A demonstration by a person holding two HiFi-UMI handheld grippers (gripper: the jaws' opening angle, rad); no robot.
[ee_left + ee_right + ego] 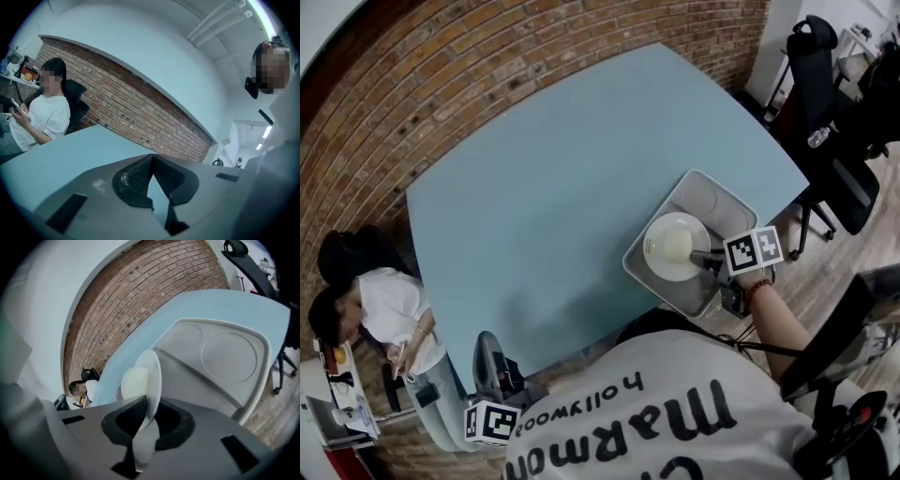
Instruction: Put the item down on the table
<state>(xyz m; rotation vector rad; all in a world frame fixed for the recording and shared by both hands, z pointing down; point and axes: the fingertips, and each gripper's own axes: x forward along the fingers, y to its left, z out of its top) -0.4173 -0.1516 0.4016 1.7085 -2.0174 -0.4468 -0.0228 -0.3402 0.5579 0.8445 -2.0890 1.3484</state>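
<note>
Tray at table's right edge, dish over it.

Inv. entry: white T-shirt, wearer's, btm of head view. Dark print, upside down: "hollywood" (sm.); larger "marmo…", cut off. No other legible txt.

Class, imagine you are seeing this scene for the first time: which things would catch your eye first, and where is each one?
The white dish stands out first, pinched by its rim in the right hand-held gripper over the grey tray at the near right of the pale blue table. Next comes the seated person in white beyond the table's left side, in front of the brick wall.
</note>
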